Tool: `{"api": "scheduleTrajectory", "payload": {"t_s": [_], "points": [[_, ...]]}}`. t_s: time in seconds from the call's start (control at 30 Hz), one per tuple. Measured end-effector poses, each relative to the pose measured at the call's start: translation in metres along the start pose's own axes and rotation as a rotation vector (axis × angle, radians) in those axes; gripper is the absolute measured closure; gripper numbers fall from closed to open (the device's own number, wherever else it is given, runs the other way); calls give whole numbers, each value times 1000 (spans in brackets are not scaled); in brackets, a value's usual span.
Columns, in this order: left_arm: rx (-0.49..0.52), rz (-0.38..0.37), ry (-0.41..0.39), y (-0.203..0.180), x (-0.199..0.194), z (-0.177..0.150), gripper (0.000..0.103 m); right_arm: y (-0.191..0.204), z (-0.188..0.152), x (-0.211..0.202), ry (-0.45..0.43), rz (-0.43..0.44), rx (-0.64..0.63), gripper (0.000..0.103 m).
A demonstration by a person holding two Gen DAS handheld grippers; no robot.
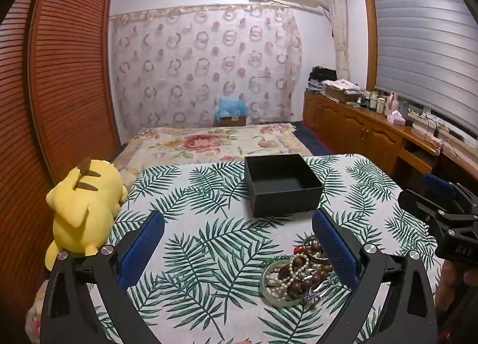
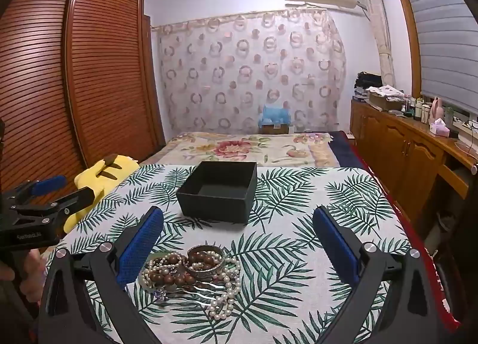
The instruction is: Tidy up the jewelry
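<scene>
- All the jewelry (image 2: pixel 191 272) lies heaped on the leaf-print tablecloth (image 2: pixel 298 254), near the front edge; the black box (image 2: pixel 219 191) beyond it looks empty, so sorting seems not yet begun.
- Left gripper (image 1: pixel 239 242) and right gripper (image 2: pixel 239 242) hover spread wide, holding nothing.
- A yellow plush toy (image 1: pixel 80 209) sits at the table's left edge, clear of the path.

Two markings can be made out, both in pale letters on black plastic gripper bodies. The right gripper (image 1: pixel 442 194), seen from the left wrist, carries "DAS". The left gripper (image 2: pixel 59 191), seen from the right wrist, carries a blurred word resembling "SenseOLite".
</scene>
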State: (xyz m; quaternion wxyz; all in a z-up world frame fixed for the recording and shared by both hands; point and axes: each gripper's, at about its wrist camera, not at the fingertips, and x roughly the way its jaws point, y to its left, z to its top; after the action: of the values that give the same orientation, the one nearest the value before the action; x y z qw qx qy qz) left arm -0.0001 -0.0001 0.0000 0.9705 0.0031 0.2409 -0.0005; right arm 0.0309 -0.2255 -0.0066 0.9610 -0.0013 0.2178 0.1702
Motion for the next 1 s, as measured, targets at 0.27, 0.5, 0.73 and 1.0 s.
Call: {"api": "scheduleTrajectory", "payload": {"t_s": [0.27,0.5,0.73,1.0], "points": [[-1,1,1,0,0,0,7,0,0,0,0,1,0,2],[-1,1,-1,0,0,0,7,1,0,0,0,0,1,2],[-3,-1,-3,0,0,0,7,1,0,0,1,0,1,2],[-4,-1,-6,0,0,0,7,1,0,0,1,0,0,2]]}}
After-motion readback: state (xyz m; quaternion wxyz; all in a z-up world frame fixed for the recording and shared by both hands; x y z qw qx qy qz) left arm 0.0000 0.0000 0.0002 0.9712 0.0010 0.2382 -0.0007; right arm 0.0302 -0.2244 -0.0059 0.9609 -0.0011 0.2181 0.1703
